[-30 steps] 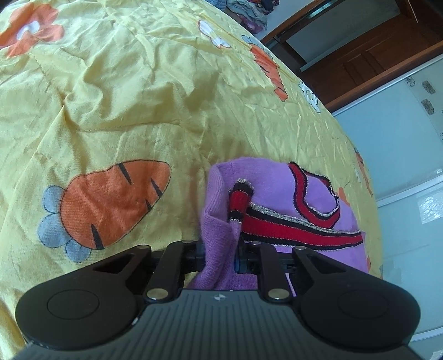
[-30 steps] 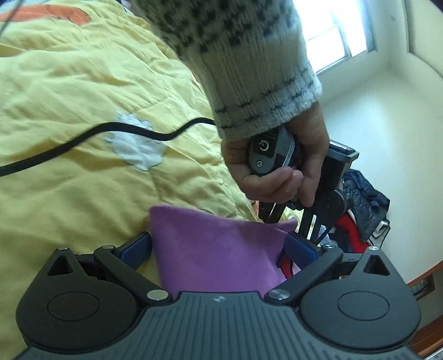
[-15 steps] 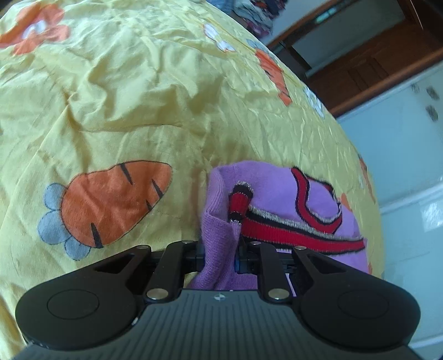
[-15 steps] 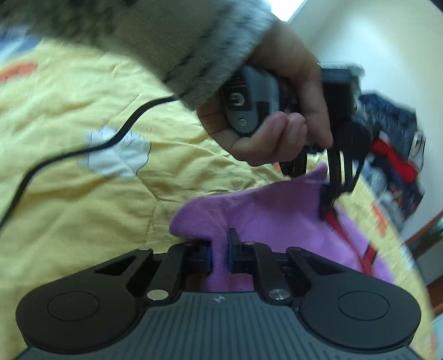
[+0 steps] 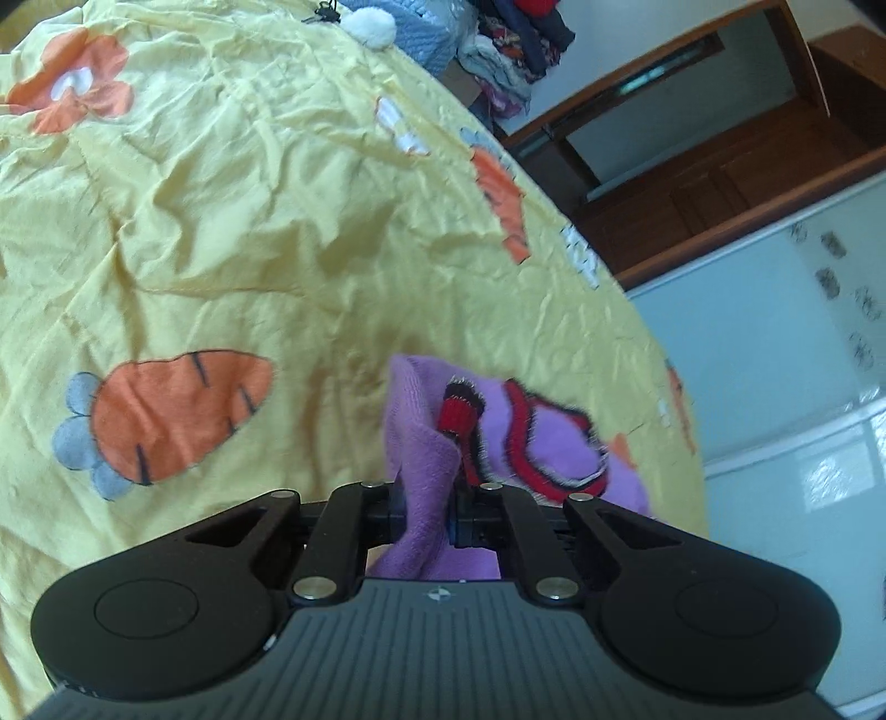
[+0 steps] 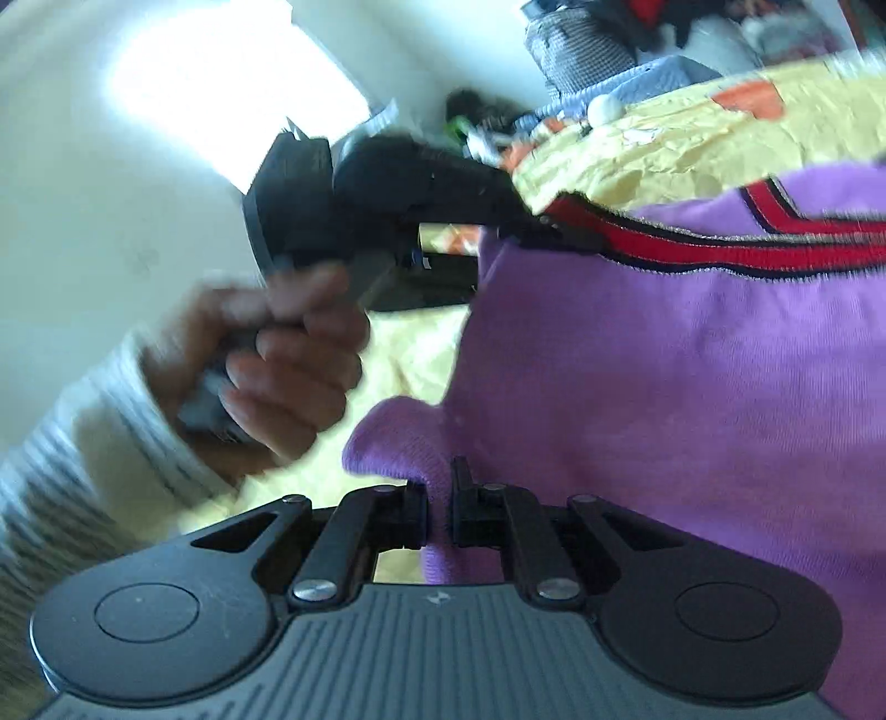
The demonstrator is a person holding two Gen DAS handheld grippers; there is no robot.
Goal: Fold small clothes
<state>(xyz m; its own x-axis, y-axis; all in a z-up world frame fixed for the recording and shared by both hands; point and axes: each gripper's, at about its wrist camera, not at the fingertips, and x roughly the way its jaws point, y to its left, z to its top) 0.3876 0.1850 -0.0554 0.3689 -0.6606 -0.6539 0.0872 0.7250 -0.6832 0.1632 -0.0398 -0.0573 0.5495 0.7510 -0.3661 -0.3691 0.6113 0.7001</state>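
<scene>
1. Left wrist view: the left gripper [image 5: 426, 515] has its fingers clamped on a bunched edge of the purple garment [image 5: 548, 437]; its jaws have just been closing further on the cloth.
2. Same view: the garment, trimmed with red-and-black stripes, hangs from the fingers over the yellow bedspread [image 5: 277, 232], beside a printed carrot [image 5: 177, 412].
3. Same view: a pile of clothes [image 5: 498, 50] lies beyond the bed's far edge.
4. Right wrist view: the right gripper [image 6: 440, 512] pinches a purple fold between fingers [image 6: 415, 515] drawn nearly together.
5. Same view: the garment [image 6: 692, 360] spreads to the right; its striped upper edge meets the left gripper [image 6: 531, 227].
6. Same view: a hand [image 6: 282, 360] in a knitted sleeve [image 6: 83, 443] holds that gripper's handle; the picture is blurred.
</scene>
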